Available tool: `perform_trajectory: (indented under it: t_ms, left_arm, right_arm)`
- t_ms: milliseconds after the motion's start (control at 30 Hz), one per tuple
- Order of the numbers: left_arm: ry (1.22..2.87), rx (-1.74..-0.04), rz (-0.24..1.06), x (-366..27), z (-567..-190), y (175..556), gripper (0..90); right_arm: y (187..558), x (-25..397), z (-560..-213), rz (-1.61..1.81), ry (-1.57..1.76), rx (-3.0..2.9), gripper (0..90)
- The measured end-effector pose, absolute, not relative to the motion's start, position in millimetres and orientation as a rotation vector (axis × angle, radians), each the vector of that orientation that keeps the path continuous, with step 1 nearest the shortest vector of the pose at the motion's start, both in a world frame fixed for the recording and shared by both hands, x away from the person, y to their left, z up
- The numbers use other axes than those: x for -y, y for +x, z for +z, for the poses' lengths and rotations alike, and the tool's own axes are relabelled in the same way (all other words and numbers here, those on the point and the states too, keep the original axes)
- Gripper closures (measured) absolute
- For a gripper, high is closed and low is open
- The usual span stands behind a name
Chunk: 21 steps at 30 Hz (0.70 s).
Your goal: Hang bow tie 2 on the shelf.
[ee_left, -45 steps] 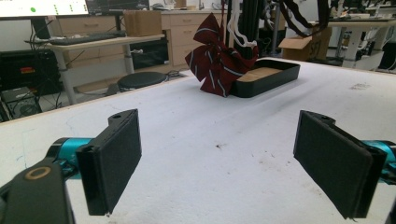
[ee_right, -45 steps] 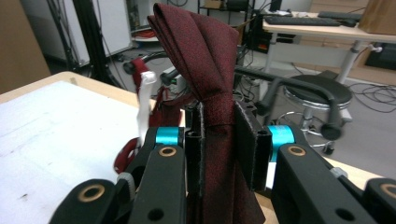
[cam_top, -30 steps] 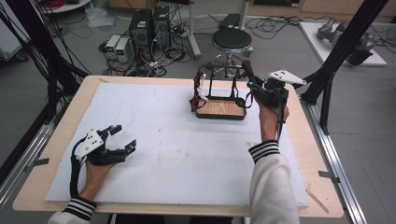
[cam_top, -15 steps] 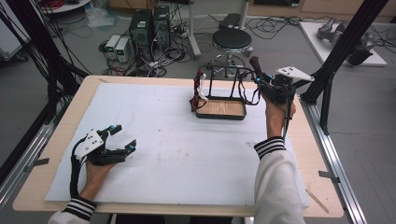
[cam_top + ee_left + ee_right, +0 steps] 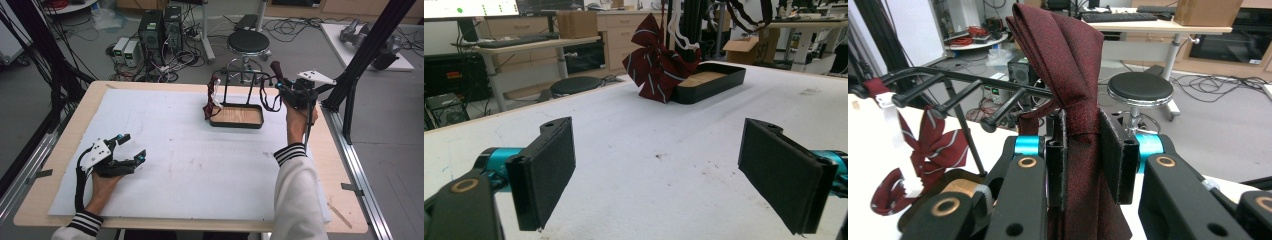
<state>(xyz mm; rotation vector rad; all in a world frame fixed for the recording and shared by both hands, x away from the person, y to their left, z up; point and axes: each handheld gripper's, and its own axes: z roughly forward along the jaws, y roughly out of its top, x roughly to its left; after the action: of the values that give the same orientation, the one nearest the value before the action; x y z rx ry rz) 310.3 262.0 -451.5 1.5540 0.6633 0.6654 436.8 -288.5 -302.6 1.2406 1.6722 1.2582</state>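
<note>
The folded dark red fabric necktie [image 5: 1068,65] is clamped between the pads of the right tool [image 5: 1083,155], its doubled end standing up above the jaws and its length dropping out of sight below them. In the high view the right tool [image 5: 287,90] is held at the far right end of the black metal rack [image 5: 240,80], whose rails rise over a black tray with a wooden floor [image 5: 237,116]; the tie's tip [image 5: 276,67] pokes up just beside the nearest rail end.

The likeliest slip is judged to be at the rail: if the tie is released before its fold is carried over a bar, it could slide off and drop onto the tabletop [image 5: 200,165] or past its edge. The bunched fabric could also be snagged on a rail tip [image 5: 989,125] as it is brought across. A red striped tie on a white clip [image 5: 923,145] is already hung at the rack's other end and could be disturbed if the rack is knocked.

The left tool [image 5: 131,150] is rested on the tabletop well apart from the rack, jaws spread wide with nothing between them.
</note>
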Motion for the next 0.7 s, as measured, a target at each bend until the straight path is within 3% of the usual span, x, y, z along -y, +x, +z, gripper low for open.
perform_trajectory:
  t_ms: [700]
  left_arm:
    - [1.56, -0.656, 0.675, -261, -452, 310, 15.8]
  right_arm:
    - [451, 302, -322, 1.202, 1.324, -1.721, 74.1]
